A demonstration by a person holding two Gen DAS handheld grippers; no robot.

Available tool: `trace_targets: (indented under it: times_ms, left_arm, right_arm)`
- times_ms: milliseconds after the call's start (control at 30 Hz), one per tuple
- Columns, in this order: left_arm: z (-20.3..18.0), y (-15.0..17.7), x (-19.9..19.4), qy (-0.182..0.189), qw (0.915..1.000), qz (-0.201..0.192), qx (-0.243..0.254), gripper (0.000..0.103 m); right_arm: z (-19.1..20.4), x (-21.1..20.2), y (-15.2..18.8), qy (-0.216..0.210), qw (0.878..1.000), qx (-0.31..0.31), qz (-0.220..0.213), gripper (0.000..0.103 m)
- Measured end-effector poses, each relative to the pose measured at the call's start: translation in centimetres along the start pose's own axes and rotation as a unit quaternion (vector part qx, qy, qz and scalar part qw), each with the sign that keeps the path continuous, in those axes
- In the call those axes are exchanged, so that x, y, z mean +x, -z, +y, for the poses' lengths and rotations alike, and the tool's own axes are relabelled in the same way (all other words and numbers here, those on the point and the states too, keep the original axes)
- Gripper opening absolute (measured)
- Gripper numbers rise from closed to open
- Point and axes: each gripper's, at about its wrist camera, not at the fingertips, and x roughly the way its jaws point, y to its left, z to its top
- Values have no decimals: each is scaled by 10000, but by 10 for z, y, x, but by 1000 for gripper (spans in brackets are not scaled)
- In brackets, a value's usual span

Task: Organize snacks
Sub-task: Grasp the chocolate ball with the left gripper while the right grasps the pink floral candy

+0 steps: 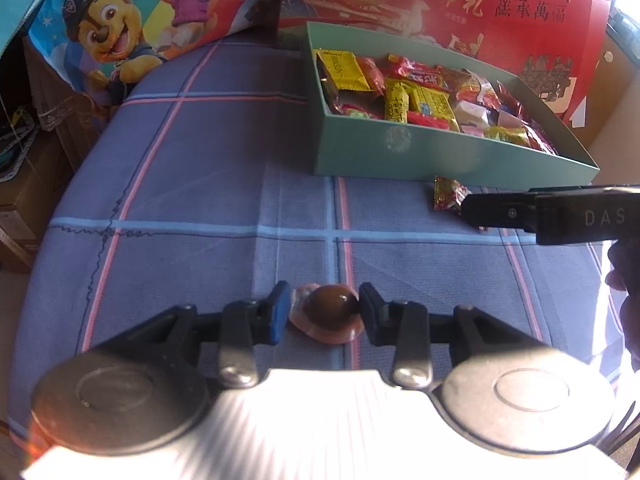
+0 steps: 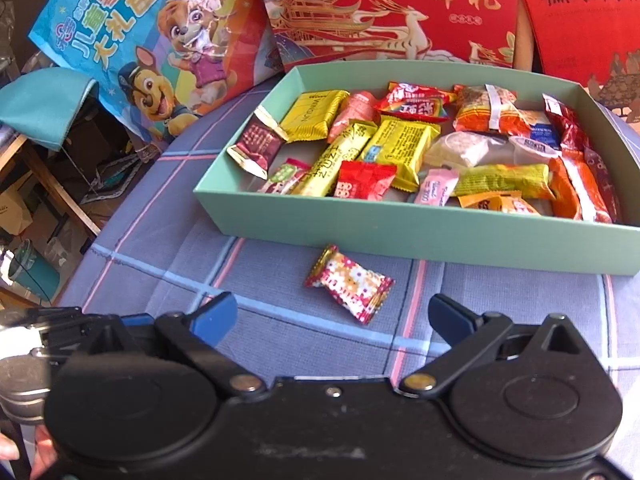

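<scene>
A brown jelly cup [image 1: 328, 312] with a pinkish rim lies on the blue checked tablecloth [image 1: 200, 184]. My left gripper [image 1: 325, 314] is shut on it, one pad against each side. A red flowered candy [image 2: 350, 284] lies on the cloth just in front of the teal box [image 2: 400, 236]. My right gripper [image 2: 334, 310] stands open, its blue-padded fingertips either side of the candy's near end and not touching it. In the left wrist view the right gripper [image 1: 470, 210] comes in from the right, its tip beside the candy [image 1: 448, 194]. The box [image 1: 440, 156] holds several wrapped snacks.
A cartoon-dog gift bag [image 2: 160, 60] and red gift bags [image 2: 380, 12] stand behind the box. The table edge curves away on the left, with clutter on the floor beyond [image 2: 48, 184]. A person's hand [image 1: 624, 280] holds the right gripper's handle.
</scene>
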Motion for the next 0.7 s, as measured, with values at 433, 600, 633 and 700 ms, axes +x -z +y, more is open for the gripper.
trace_targets:
  times_ms: [433,600,633,700]
  left_arm:
    - [9,5,-3,14,9999,98,-93,50]
    - [0,4,1,-116,9999,14,90,39]
    - [-3,4,2,-149,9997,16,181,39]
    - [-6,5,1,-149,9997,-2,213,38]
  right_arm:
    - [18,43,-10,-111,9932,-1058,468,61]
    - [12,31,-2,40,9975,-597,379,24]
    - [10,30,1,44,9982,-498,332,24]
    - [7,28,4,27,9992,-317,254,24]
